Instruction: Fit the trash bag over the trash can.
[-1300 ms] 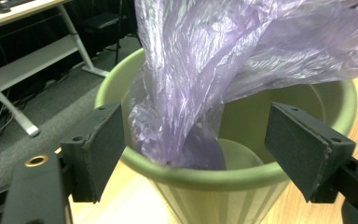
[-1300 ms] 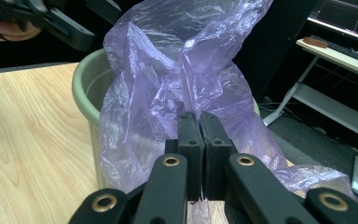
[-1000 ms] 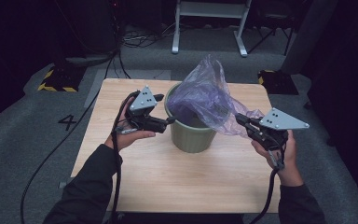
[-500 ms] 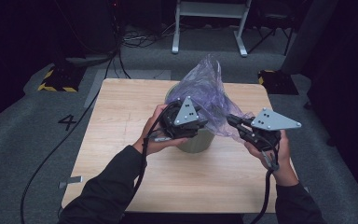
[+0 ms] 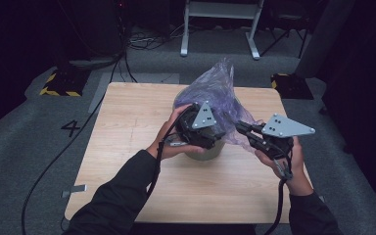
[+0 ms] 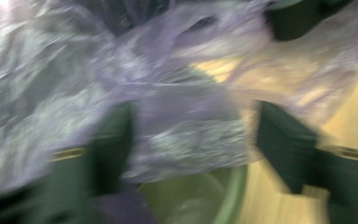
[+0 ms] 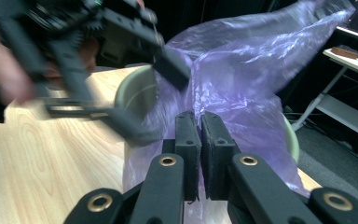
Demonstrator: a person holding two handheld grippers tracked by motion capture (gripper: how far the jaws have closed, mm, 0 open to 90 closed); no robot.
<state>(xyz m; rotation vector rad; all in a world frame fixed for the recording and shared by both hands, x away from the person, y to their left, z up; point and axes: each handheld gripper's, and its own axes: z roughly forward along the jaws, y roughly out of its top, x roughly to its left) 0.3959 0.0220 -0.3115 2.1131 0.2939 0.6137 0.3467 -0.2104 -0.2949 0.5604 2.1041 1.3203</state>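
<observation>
Purple bag (image 7: 242,79), thin plastic film, pinched at one edge between the closed jaws of the right gripper (image 5: 247,131); a hard pull risks tearing it or slipping it free. Left gripper (image 6: 193,140) stands open over the green bin (image 5: 203,152), jaws just opening again, film lying between them but not pressed; snatching there could tip the bin on the wooden table (image 5: 127,127). Bag sits bunched in the bin mouth, unseated; other contents hidden.
</observation>
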